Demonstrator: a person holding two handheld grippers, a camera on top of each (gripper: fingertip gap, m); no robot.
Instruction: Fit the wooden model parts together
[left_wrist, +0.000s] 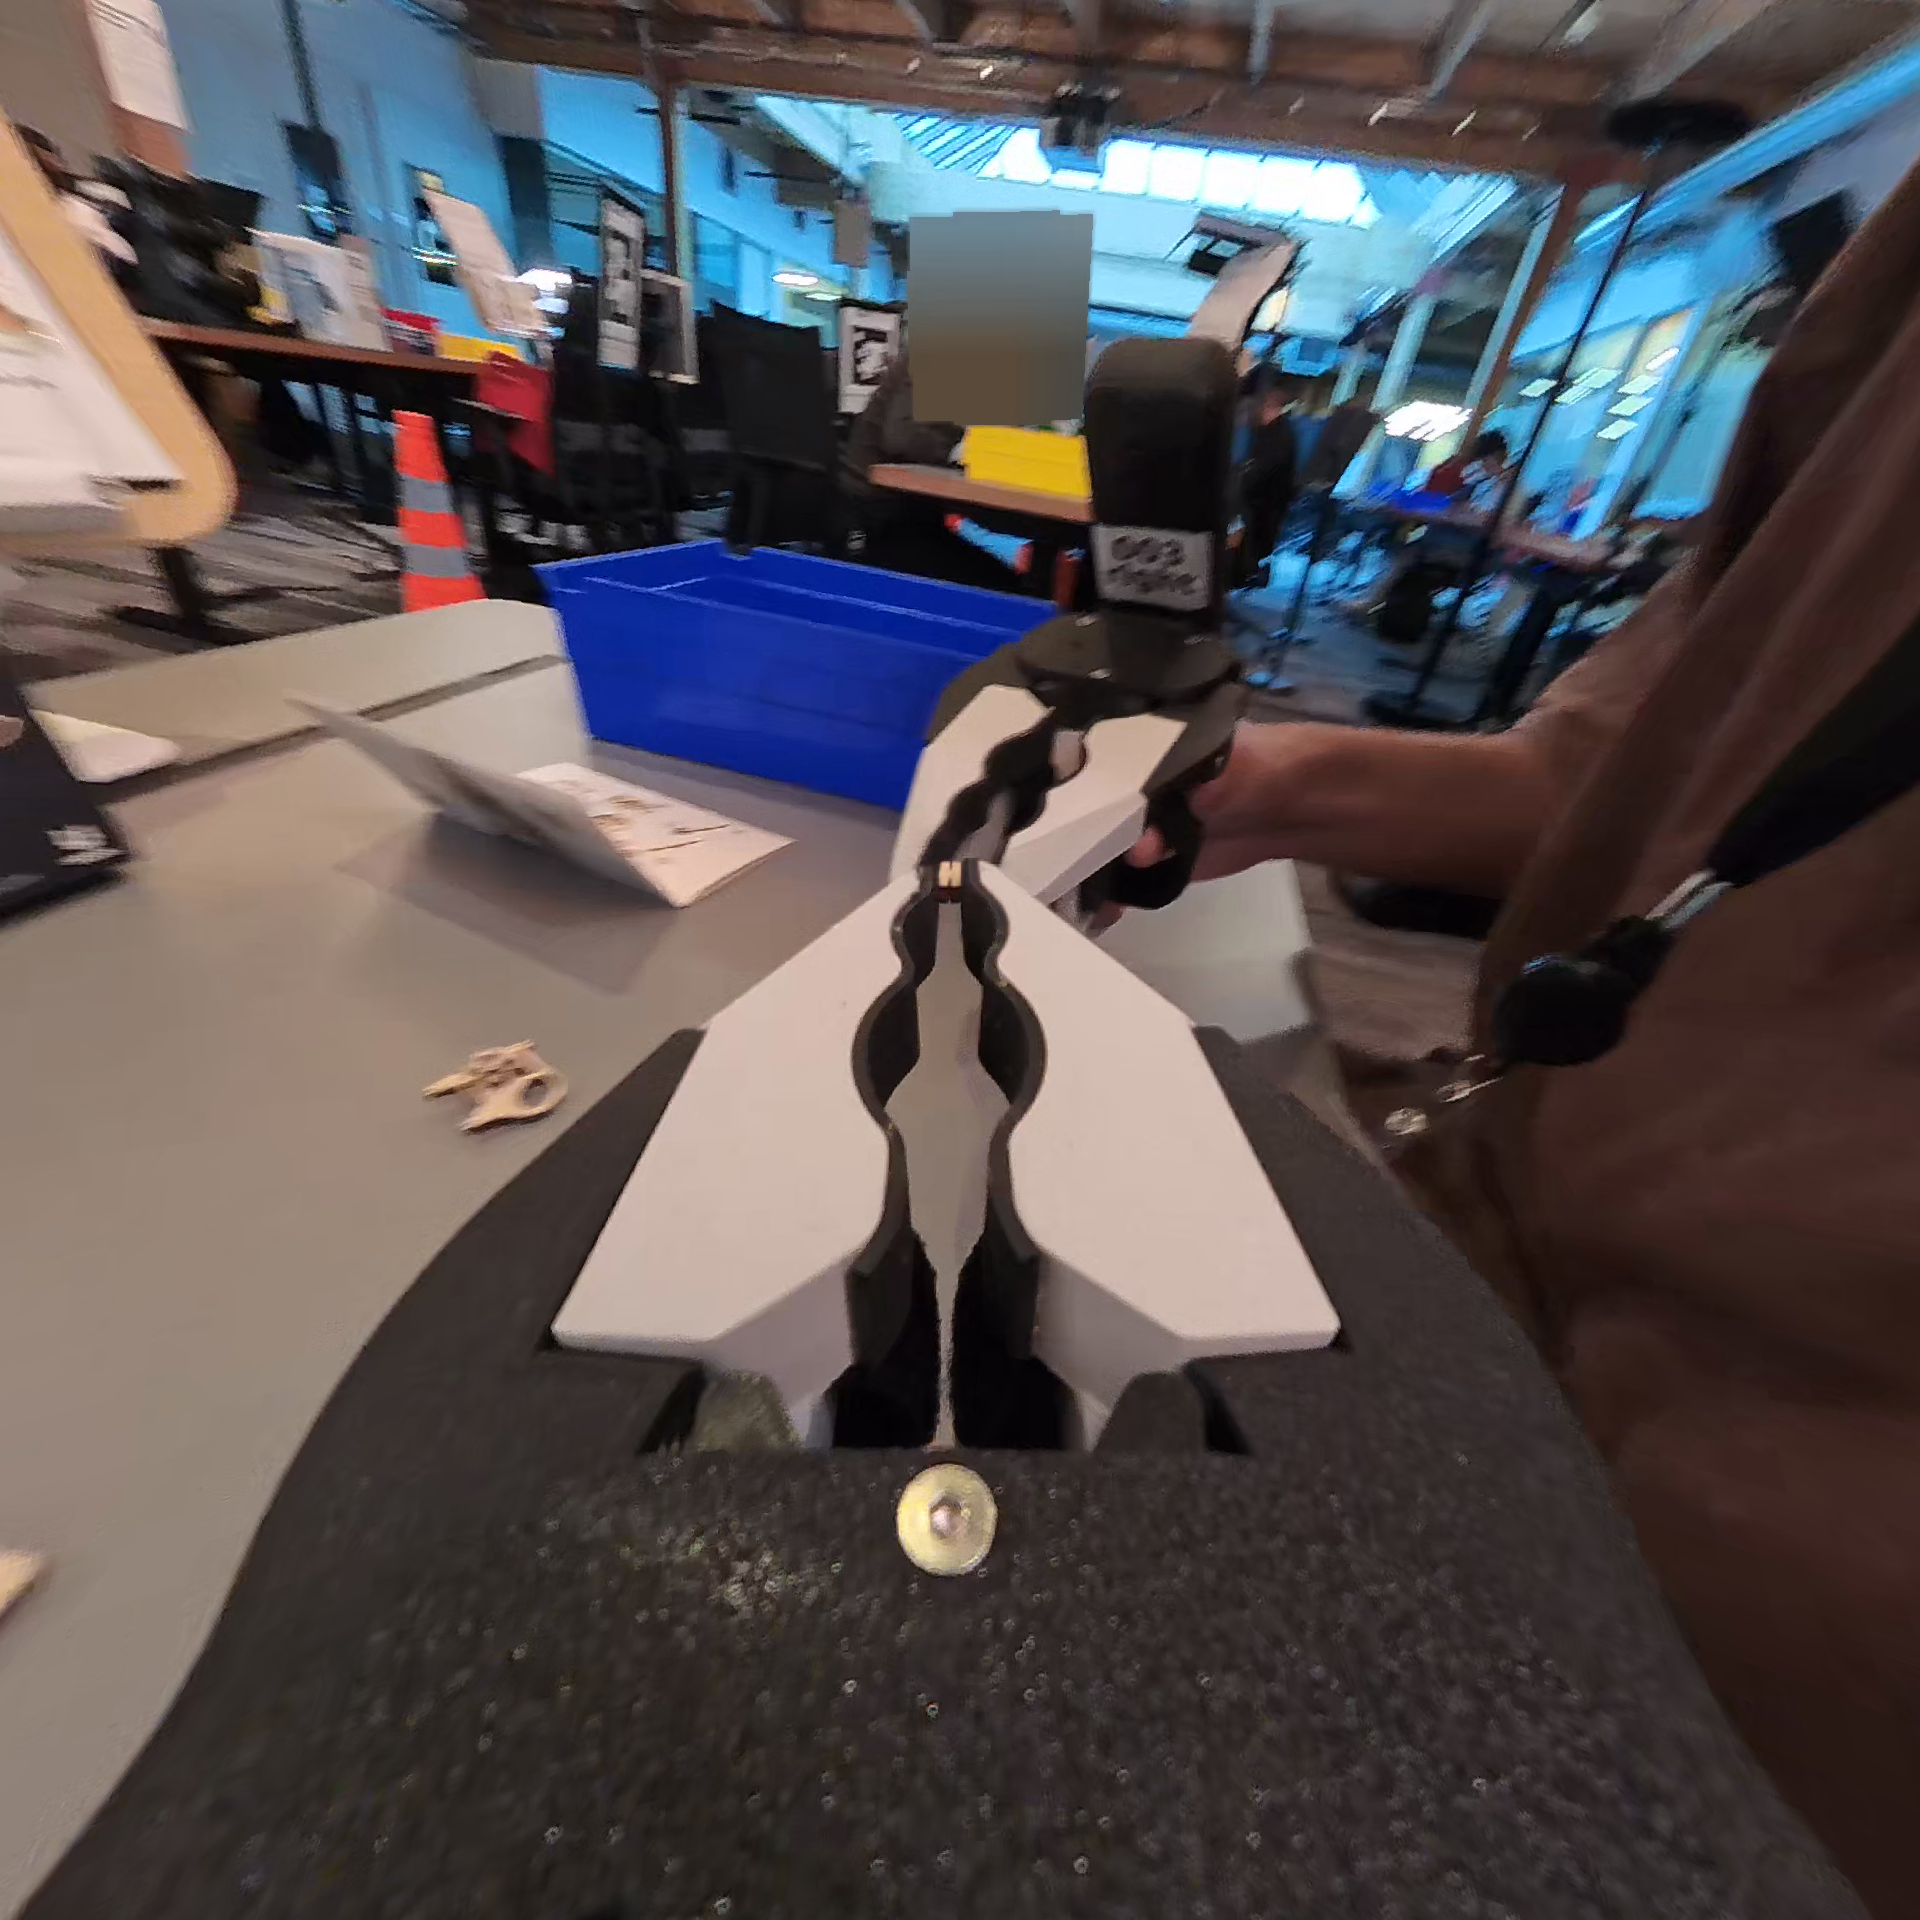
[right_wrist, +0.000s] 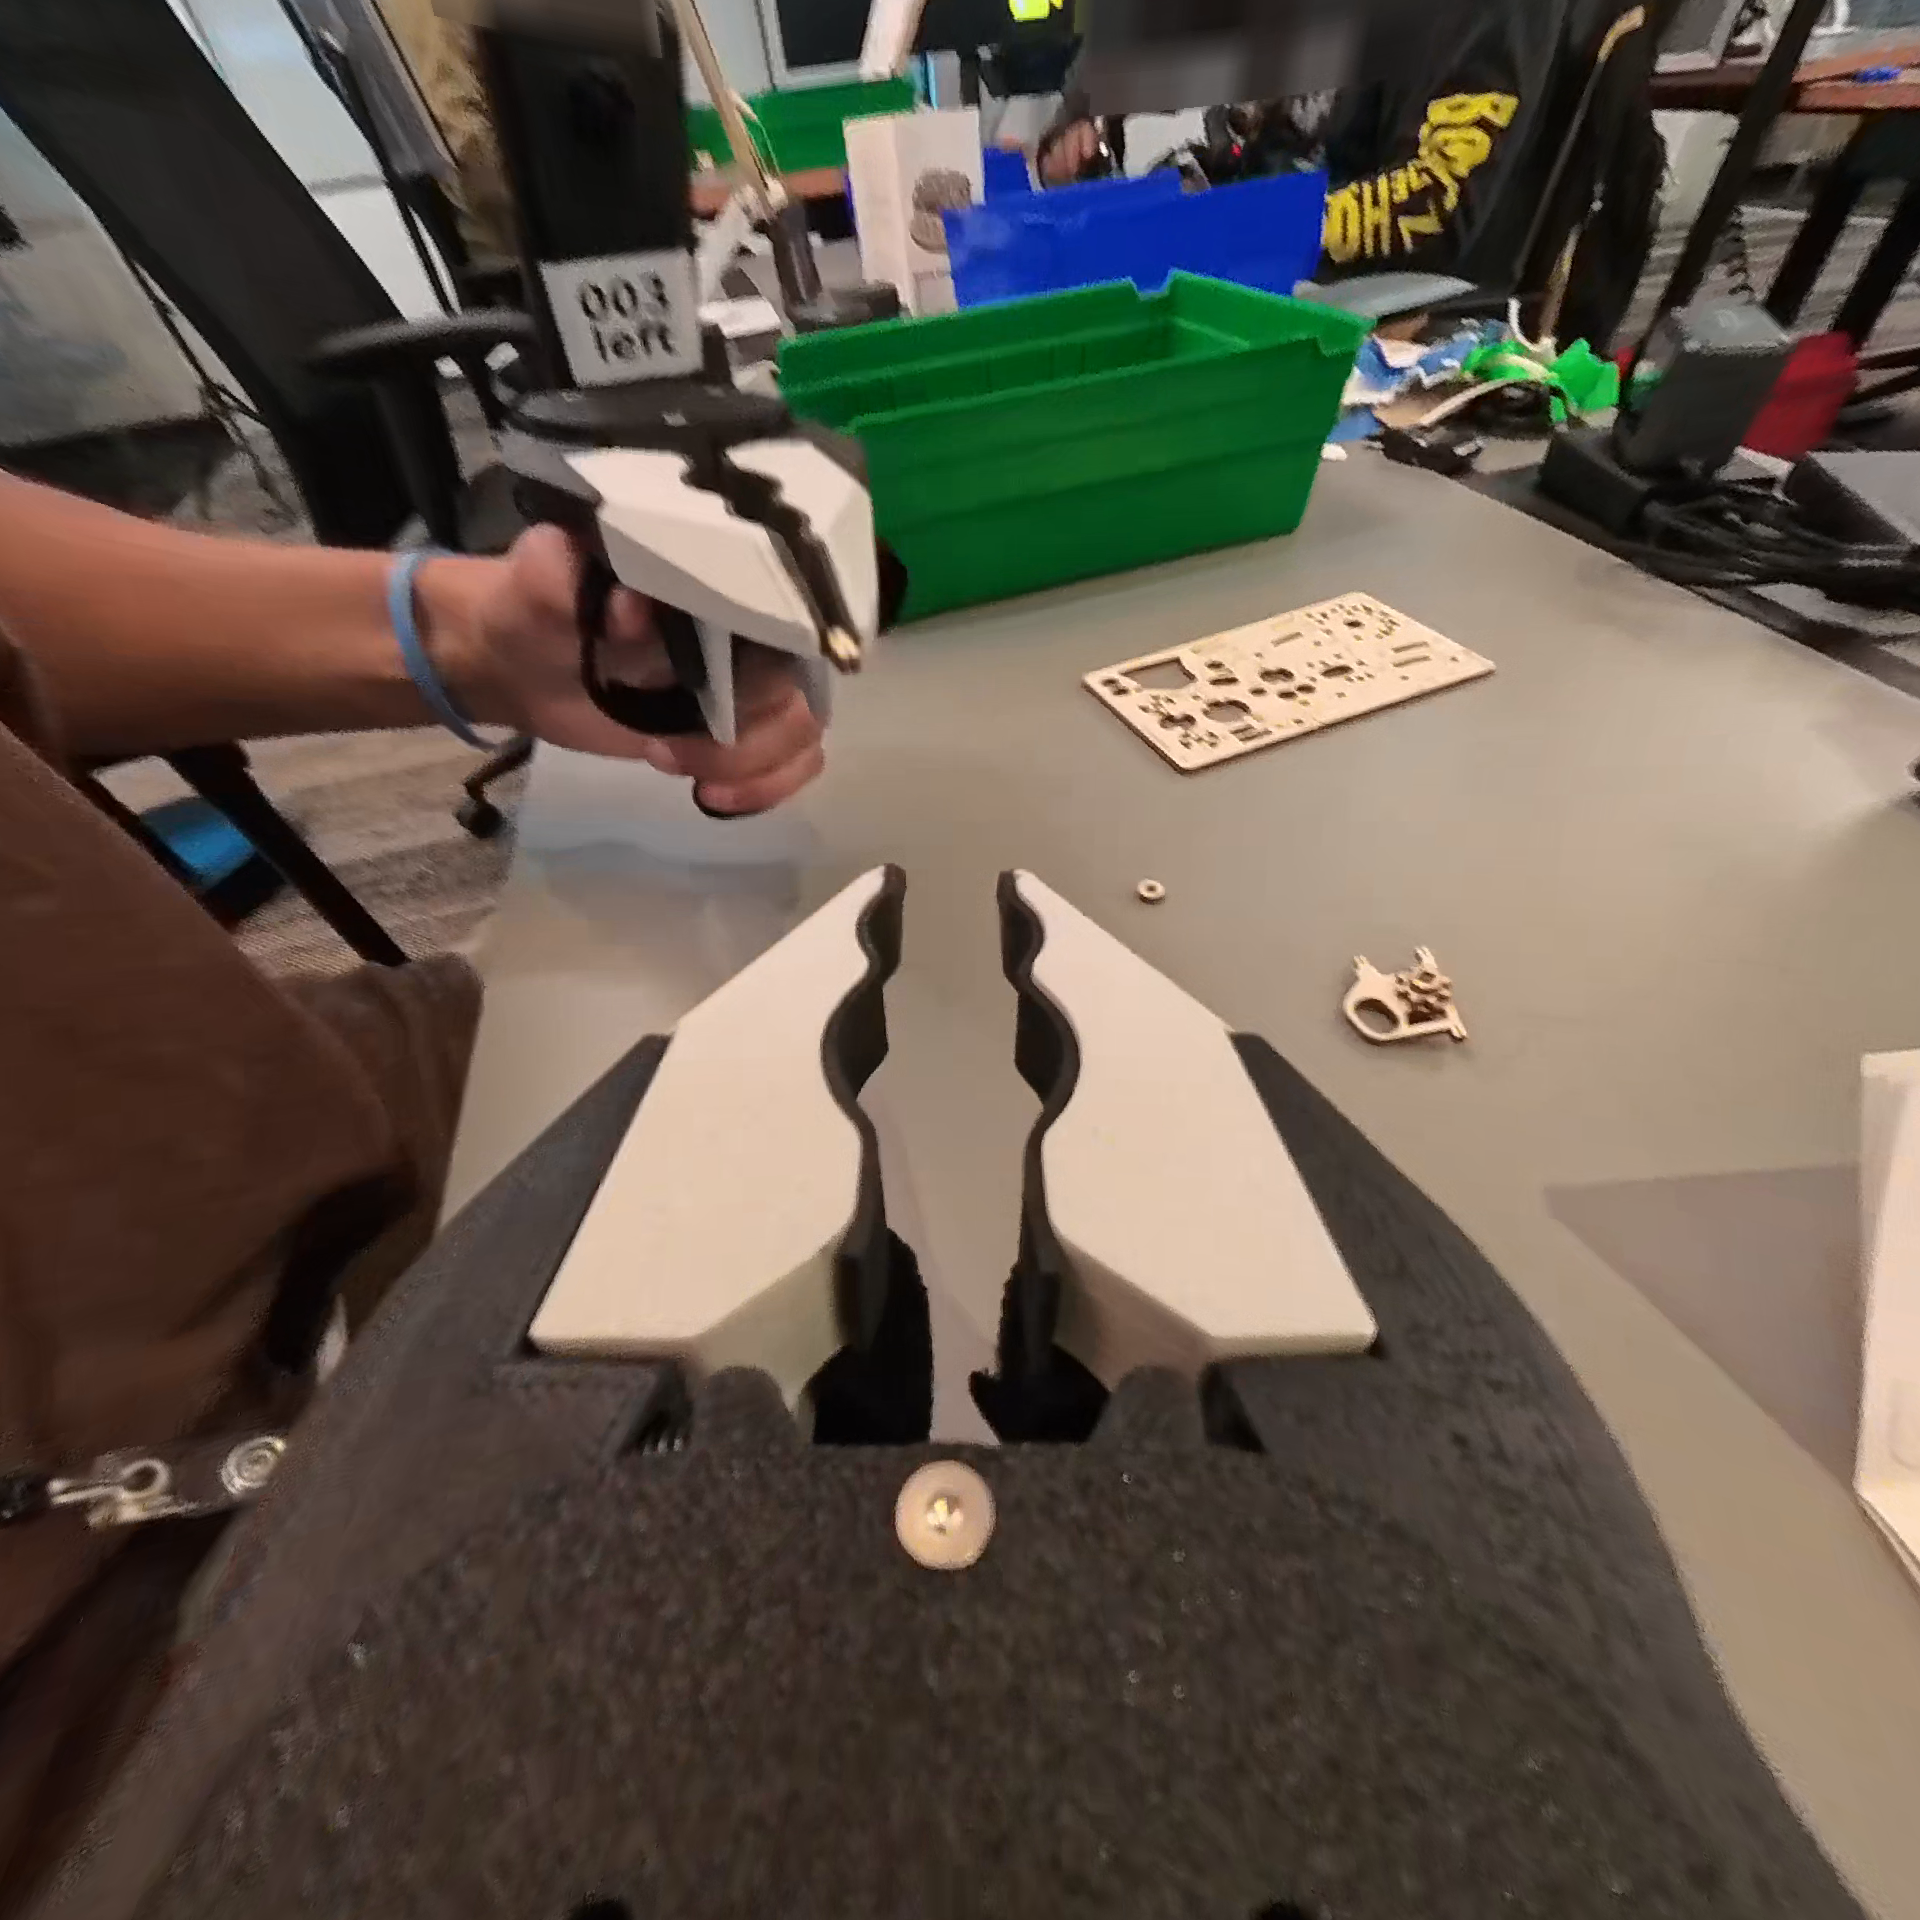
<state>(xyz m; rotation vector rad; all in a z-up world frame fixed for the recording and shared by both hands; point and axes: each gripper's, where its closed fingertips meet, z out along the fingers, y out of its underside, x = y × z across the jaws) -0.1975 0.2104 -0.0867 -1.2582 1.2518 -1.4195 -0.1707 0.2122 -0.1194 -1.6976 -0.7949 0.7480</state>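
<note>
Left hand-held gripper (left_wrist: 948, 875) pinches a small wooden piece (left_wrist: 948, 875) above the grey counter (right_wrist: 1351, 831), while the right hand-held gripper (right_wrist: 951, 883) hangs spread near the wooden assembly (right_wrist: 1403, 1003), ring (right_wrist: 1149, 890) and punched sheet (right_wrist: 1288, 675).

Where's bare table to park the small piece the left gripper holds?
Bare grey table runs ahead of the open right gripper, bordered by the wooden sheet, green bin and small assembly. A tiny ring sits there. The far right is crowded with cables.
</note>
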